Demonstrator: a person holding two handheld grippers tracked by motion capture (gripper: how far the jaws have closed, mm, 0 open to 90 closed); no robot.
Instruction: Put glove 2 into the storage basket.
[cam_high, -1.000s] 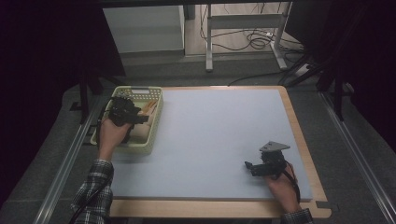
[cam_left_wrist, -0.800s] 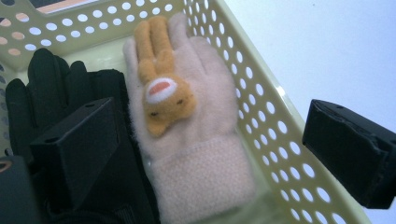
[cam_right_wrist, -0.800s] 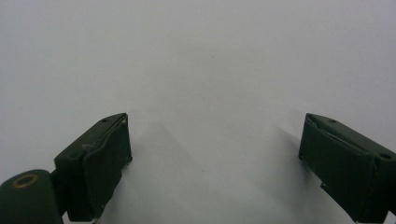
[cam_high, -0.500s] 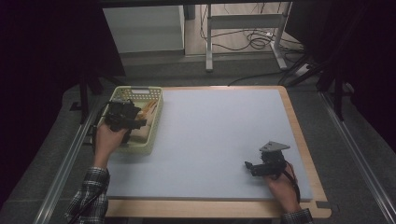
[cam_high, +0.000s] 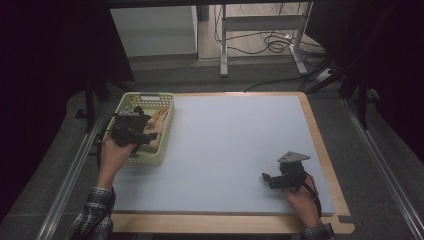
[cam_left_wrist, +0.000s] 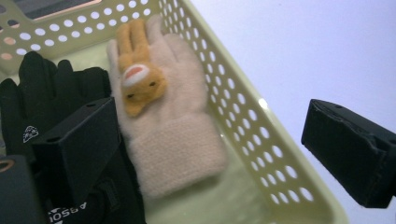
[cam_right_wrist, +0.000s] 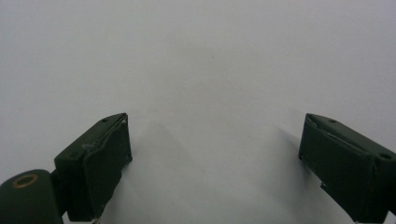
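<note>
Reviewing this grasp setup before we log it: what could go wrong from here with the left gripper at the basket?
1. The open left gripper straddles the basket wall, one jaw inside and one outside; closing may clamp the wall instead of the cream glove.
2. The black glove lies against the cream glove beside the inner jaw, so both could be pinched.
3. The basket looks light; a lift might drag it.

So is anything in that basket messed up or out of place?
Nothing stands out. A cream glove with an orange bunny face lies flat in the pale green basket beside a black glove. The left gripper, jaws open, hovers over them.
</note>
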